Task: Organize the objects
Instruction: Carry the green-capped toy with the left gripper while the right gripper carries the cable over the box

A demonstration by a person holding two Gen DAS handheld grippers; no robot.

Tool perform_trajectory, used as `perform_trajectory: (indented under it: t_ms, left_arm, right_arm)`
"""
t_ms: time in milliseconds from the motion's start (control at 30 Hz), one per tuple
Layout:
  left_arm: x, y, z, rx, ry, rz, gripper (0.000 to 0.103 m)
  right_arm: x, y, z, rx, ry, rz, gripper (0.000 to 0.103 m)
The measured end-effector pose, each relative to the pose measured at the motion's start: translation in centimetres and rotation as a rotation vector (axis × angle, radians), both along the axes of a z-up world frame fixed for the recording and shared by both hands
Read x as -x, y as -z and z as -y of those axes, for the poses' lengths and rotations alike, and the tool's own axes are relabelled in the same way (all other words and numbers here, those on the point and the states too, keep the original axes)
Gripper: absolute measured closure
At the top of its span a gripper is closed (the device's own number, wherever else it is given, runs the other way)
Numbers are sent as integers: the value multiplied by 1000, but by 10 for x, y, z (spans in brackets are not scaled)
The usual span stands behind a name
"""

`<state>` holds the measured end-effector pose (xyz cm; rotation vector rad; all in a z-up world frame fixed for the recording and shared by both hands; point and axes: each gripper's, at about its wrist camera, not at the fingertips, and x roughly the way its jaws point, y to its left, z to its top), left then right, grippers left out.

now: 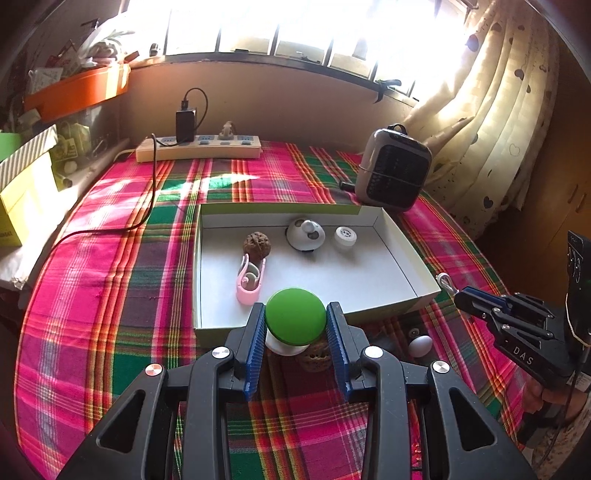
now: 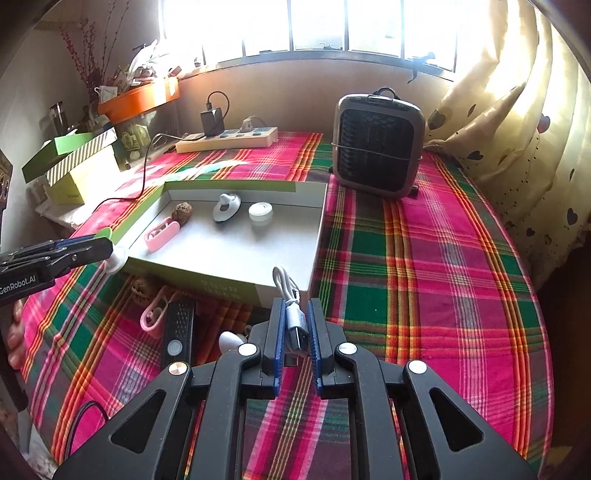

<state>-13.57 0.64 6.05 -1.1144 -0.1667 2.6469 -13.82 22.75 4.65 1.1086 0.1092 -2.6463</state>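
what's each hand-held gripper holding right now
Left hand-held gripper: shut on the round green-capped white item.
Right hand-held gripper: shut on the coiled white USB cable.

Green-capped item [image 1: 295, 314]: white base mostly hidden behind the cap and blue pads; what it is, can't tell. Walnut-like thing [image 1: 314, 357] under it half covered. Egg-shaped white object [image 1: 420, 346] partly behind the tray [image 1: 399, 310] corner. Right wrist view: white cable [image 2: 291, 306] lower end hidden between pads; black remote-like bar [image 2: 177, 332] top tucked under tray front; white object [image 2: 231, 341] cut off by hand-held gripper body. Print on tray front [image 2: 218, 287] too small to read. Window [image 2: 314, 26] blown out. Shelf clutter [image 1: 55, 74] dark, unreadable.
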Motion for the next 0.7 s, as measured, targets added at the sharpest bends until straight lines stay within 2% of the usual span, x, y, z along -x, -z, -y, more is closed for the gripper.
perform_trajectory:
  t_ms: [367, 700]
  left_arm:
    - [23, -1, -12, -2, 36, 3, 72]
    - [51, 8, -19, 2, 49, 24, 72]
  right_arm:
    - [27, -9, 10, -8, 10, -1, 91]
    - [72, -10, 25, 1, 19, 27, 91]
